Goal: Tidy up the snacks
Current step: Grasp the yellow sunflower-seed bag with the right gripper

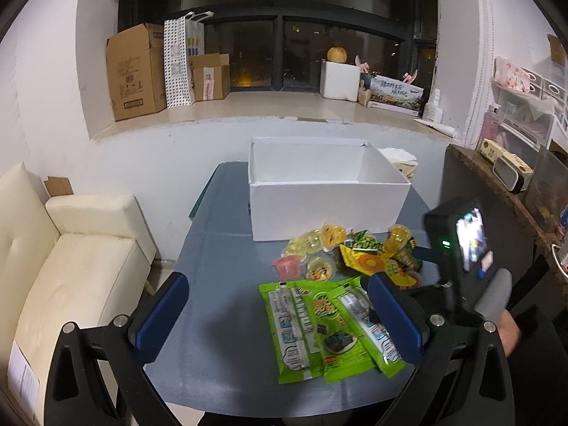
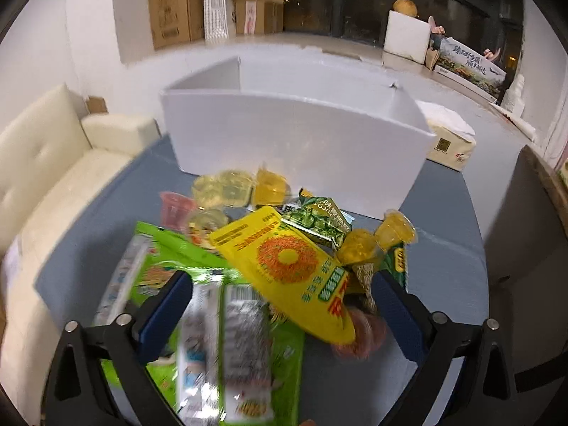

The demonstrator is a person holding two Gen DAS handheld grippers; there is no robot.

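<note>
Here, crinkly foil snack packets (image 2: 291, 266) lie beside the smooth white box (image 2: 298, 142).

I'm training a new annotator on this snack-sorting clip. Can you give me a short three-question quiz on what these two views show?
1. True or false: the white box already holds snacks.
2. Which packet lies between the right gripper's open jaws? A) yellow packet B) red cup C) tissue box
3. Fill in: the green packets lie on the ____ table.

Key:
1. False; what shows of its inside is bare, and the snacks lie in front of it.
2. A
3. blue-grey
</note>
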